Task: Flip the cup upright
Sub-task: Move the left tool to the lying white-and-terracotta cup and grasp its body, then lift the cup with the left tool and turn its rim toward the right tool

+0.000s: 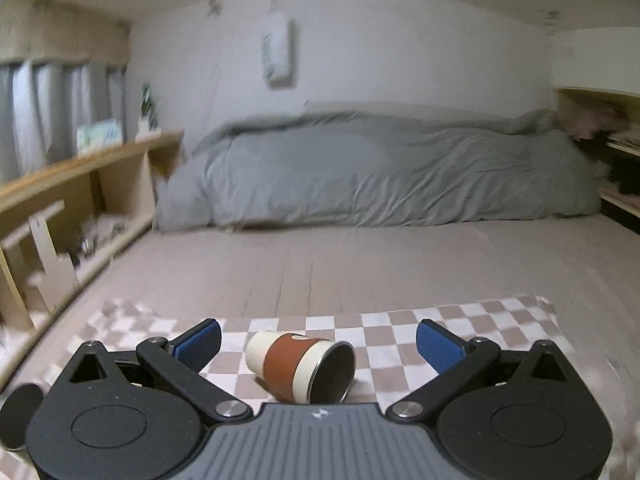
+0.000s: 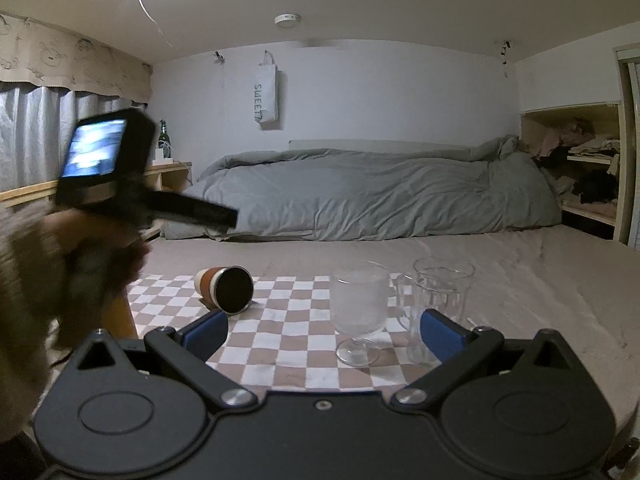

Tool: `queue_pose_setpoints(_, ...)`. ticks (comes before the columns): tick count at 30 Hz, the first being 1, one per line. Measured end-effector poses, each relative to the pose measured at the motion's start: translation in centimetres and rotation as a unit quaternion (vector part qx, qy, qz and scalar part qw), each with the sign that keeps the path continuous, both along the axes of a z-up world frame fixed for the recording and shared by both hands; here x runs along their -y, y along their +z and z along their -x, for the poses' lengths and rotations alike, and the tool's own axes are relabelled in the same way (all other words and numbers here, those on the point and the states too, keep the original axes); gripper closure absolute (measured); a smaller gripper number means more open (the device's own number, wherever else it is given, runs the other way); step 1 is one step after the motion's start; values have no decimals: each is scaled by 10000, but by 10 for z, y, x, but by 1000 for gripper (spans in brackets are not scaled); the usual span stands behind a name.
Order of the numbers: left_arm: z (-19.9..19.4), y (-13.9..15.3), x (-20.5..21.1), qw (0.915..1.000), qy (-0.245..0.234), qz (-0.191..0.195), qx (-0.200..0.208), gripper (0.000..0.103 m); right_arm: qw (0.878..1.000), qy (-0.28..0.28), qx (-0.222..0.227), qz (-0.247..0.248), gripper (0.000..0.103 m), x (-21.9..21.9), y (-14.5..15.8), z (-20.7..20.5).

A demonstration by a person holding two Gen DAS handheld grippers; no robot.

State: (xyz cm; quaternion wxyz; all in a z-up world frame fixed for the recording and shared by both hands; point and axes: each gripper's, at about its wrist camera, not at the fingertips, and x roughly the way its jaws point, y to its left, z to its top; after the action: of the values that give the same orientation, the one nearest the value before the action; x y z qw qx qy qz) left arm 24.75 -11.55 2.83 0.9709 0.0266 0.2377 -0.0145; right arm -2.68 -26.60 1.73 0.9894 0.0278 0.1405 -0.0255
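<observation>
Bedroom, checkered cloth [image 1: 460, 320] on the bed: cup [image 1: 301, 366] lying on its side, mouth toward the lens, between the spread fingers of the left hand-held gripper [image 1: 318, 344], ungrasped; right hand-held gripper [image 2: 324, 330] released near two glasses [image 2: 400, 304]; flip not yet begun.

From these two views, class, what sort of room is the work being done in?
Most likely a bedroom: a grey duvet is heaped against the wall on a mattress, curtains hang on one side, and shelves hold folded clothes.
</observation>
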Motion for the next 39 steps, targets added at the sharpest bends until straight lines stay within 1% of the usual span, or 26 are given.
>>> queue_pose_setpoints(1,-15,-2,0,9998,72,69,-145,6,10000,-26,-18,1,0,2,0,1)
queue_pose_setpoints(2,-29,-4,-1,9994,130,141,-288,8,10000,-50,-35,-1,0,5,0,1)
queue_pose_setpoints(4,-53,-11,-6,9968,289,409,-622,9,9999,-98,-77,-8,0,12,-1,3)
queue_pose_setpoints(6,-74,-19,-12,9920,482,701,-935,9,9998,-152,-129,-11,0,18,-3,3)
queue_pose_setpoints(8,-90,-27,-20,9874,743,862,-1099,9,9996,-196,-188,-30,0,22,-3,3)
queue_pose_setpoints(10,-99,-33,-28,9837,958,967,-1173,9,9995,-233,-219,-47,0,26,-4,4)
queue_pose_setpoints(12,-107,-39,-37,9789,1097,1118,-1310,9,9994,-254,-236,-56,0,29,-4,4)
queue_pose_setpoints(13,-109,-42,-41,9758,1148,1214,-1413,9,9993,-261,-252,-55,0,30,-4,4)
queue_pose_setpoints(15,-116,-54,-50,9647,1172,1593,-1740,9,9992,-275,-292,-29,0,32,-4,3)
queue_pose_setpoints(17,-122,-65,-54,9542,1230,1885,-1970,9,9990,-294,-338,9,0,33,-5,2)
queue_pose_setpoints(18,-124,-70,-53,9523,1229,1930,-2021,9,9989,-299,-359,20,0,34,-5,1)
queue_pose_setpoints(20,-125,-74,-48,9535,1090,1930,-2042,11,9987,-309,-405,24,0,34,-6,-1)
queue_pose_setpoints(22,-124,-72,-45,9567,1090,1840,-1974,11,9986,-300,-433,12,0,34,-6,-2)
queue_pose_setpoints(26,-119,-71,-46,9579,1052,1835,-1941,12,9986,-283,-442,-15,0,34,-6,-2)
queue_pose_setpoints(29,-117,-69,-45,9584,1029,1836,-1928,16,9988,-273,-414,-37,0,33,-4,0)
queue_pose_setpoints(35,-101,-60,-38,9666,772,1567,-1877,26,9989,-267,-336,-195,0,40,-4,1)
queue_pose_setpoints(39,-94,-56,-38,9674,697,1528,-1897,30,9989,-225,-320,-270,0,41,-4,1)
